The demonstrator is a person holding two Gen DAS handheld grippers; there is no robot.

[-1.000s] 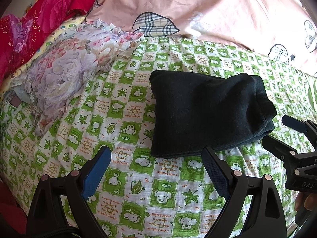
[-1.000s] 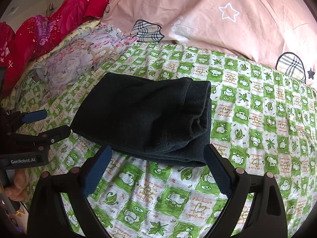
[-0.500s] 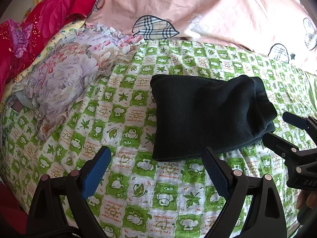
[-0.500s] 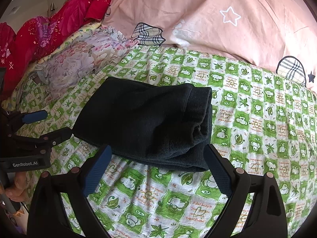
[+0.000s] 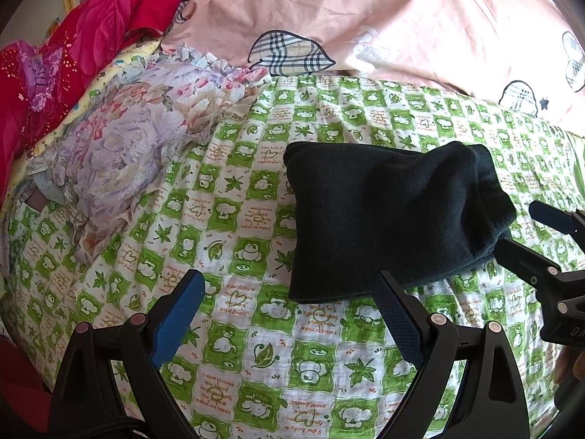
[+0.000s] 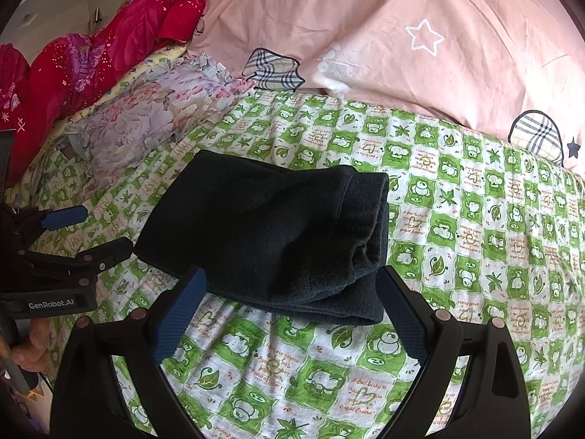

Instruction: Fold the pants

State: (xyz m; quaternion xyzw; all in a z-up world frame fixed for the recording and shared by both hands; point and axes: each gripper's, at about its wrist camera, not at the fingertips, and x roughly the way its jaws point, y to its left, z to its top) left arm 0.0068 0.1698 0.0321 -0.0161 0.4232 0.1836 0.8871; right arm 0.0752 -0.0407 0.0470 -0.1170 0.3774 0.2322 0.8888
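The black pants [image 5: 387, 219] lie folded into a compact bundle on the green and white checked sheet [image 5: 234, 329]; they also show in the right wrist view [image 6: 278, 234]. My left gripper [image 5: 289, 289] is open and empty, just short of the bundle's near left corner. My right gripper [image 6: 292, 281] is open and empty, its jaws either side of the bundle's near edge, not holding it. Each gripper shows in the other's view: the right gripper [image 5: 537, 234] at the bundle's right end, the left gripper [image 6: 91, 230] at its left end.
A floral cloth [image 5: 120, 146] lies bunched at the left. Red and pink bedding [image 5: 73, 55] is piled at the far left. A pink quilt [image 5: 402, 25] with plaid patches covers the back of the bed.
Both grippers have drawn back a little from the folded pants, so the bundle sits slightly further off in both views. The pants have not moved.
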